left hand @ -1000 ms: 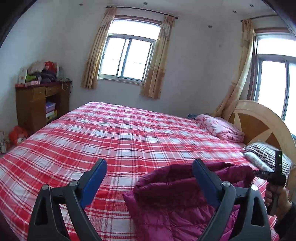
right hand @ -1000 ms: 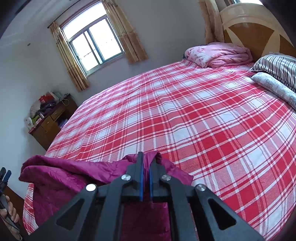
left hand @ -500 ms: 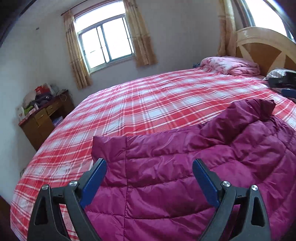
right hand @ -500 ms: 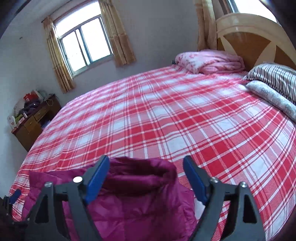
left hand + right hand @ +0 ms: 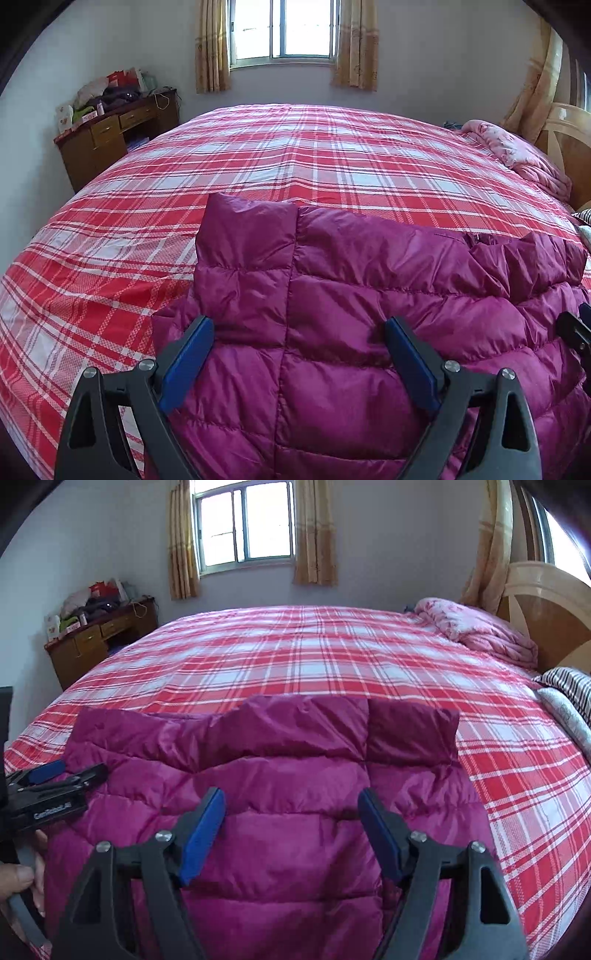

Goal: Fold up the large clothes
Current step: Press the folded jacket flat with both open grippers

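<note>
A magenta quilted down jacket (image 5: 351,277) lies spread on the red plaid bed, with its far edge folded up in short flaps. My left gripper (image 5: 299,323) hangs open just over its left part, with nothing between the blue pads. My right gripper (image 5: 291,794) is over the right part of the jacket (image 5: 277,746). Its jaws are closing, and the pads are apart and press on nothing. The left gripper (image 5: 55,775) also shows at the left edge of the right wrist view, held by a hand (image 5: 18,878).
The plaid bed sheet (image 5: 295,155) stretches far beyond the jacket. A pink quilt (image 5: 480,635) and striped pillows (image 5: 569,686) lie by the wooden headboard (image 5: 546,620) on the right. A cluttered wooden desk (image 5: 110,133) stands at the back left.
The right gripper was shut on the jacket's edge and has let go and opened. The jacket dropped flat onto the bed. Both grippers came down lower over it.
</note>
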A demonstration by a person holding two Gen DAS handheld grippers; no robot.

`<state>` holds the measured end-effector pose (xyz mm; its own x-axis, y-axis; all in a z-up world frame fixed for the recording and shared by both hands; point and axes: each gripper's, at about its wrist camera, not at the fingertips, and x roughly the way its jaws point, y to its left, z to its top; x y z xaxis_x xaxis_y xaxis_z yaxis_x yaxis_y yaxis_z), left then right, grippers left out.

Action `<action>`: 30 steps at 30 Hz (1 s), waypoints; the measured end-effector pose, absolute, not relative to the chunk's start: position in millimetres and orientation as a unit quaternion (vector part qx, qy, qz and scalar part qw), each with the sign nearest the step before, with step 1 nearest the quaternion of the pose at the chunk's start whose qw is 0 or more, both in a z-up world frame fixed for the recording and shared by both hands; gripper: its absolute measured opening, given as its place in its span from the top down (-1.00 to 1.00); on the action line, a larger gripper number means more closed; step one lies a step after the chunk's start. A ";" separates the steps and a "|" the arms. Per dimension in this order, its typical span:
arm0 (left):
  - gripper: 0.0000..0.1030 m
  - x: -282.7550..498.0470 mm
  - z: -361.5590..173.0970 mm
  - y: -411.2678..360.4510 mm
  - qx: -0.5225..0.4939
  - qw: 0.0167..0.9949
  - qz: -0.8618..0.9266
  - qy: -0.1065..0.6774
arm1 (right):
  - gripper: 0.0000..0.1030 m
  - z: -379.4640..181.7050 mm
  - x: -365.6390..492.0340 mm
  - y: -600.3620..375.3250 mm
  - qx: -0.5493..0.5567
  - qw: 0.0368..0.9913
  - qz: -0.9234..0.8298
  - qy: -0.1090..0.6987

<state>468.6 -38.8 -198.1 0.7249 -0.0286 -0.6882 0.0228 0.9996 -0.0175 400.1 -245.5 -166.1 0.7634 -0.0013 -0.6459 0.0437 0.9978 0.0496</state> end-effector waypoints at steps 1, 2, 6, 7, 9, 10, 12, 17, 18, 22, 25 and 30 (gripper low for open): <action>-0.82 469.8 -199.8 -40.3 -0.003 0.929 -0.012 0.370 | -0.50 -171.4 403.9 -251.3 0.037 0.936 -0.013 0.350; -0.82 470.5 -200.6 -41.6 -0.002 0.929 -0.011 0.370 | -0.50 -176.7 406.7 -256.8 0.050 0.933 -0.011 0.356; -0.83 474.3 -202.8 -48.5 0.011 0.928 -0.005 0.373 | -0.50 -178.7 408.0 -258.6 0.055 0.933 -0.014 0.356; -0.83 476.3 -204.8 -50.0 0.015 0.927 -0.003 0.376 | -0.50 -179.3 410.1 -257.9 0.054 0.932 -0.013 0.358; -0.85 478.3 -207.9 -49.9 0.013 0.924 -0.002 0.382 | -0.50 -181.1 413.8 -259.0 0.057 0.930 -0.011 0.362; -0.85 480.0 -209.5 -49.2 0.010 0.923 -0.002 0.385 | -0.50 -181.9 415.0 -259.7 0.059 0.930 -0.010 0.364; -0.86 480.7 -211.4 -48.5 0.007 0.922 -0.003 0.387 | -0.50 -184.4 418.0 -259.3 0.058 0.928 -0.010 0.369; -0.87 480.3 -214.0 -49.9 0.011 0.921 0.001 0.390 | -0.50 -188.6 419.5 -258.7 0.058 0.925 -0.011 0.376; -0.88 481.0 -214.8 -50.8 0.014 0.920 0.002 0.391 | -0.50 -189.7 420.8 -258.7 0.058 0.924 -0.012 0.379; -0.90 484.2 -216.5 -53.4 0.023 0.917 0.006 0.398 | -0.50 -191.8 423.6 -257.9 0.056 0.921 -0.014 0.384; -0.91 485.1 -217.7 -54.0 0.025 0.916 0.008 0.401 | -0.50 -193.6 424.8 -257.6 0.056 0.919 -0.014 0.389; -0.91 485.2 -219.1 -53.6 0.027 0.914 0.009 0.404 | -0.51 -196.0 427.9 -257.2 0.052 0.915 -0.016 0.400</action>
